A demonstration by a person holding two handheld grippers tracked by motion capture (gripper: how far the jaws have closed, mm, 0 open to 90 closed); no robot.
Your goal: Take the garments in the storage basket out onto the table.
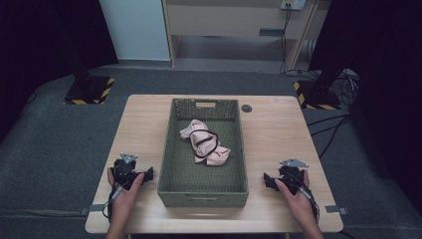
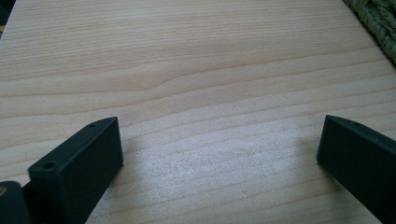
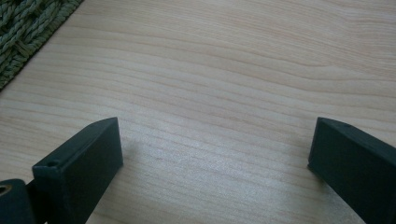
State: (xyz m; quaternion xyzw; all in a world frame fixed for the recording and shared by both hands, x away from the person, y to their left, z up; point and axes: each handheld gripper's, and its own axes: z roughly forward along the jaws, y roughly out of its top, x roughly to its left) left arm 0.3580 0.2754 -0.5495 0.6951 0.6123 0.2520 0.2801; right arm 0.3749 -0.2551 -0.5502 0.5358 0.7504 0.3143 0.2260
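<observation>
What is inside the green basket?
The basket holds a crumpled pink cloth with a dark cord looped over it. Anything beneath the cloth is hidden.

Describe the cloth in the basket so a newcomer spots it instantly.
On the wooden table, between the two grippers, sits a green woven basket. Inside it, toward the middle and far half, lies a crumpled pink cloth with a dark cord looped across it. It is the basket's sole content and the one pink thing on the table.

The green woven basket [image 2: 378, 23] is cut off at the left gripper view's corner. The pink cloth's [image 1: 204, 142] folds hide its underside. A small dark disc [image 1: 246, 108] is too small to identify.
</observation>
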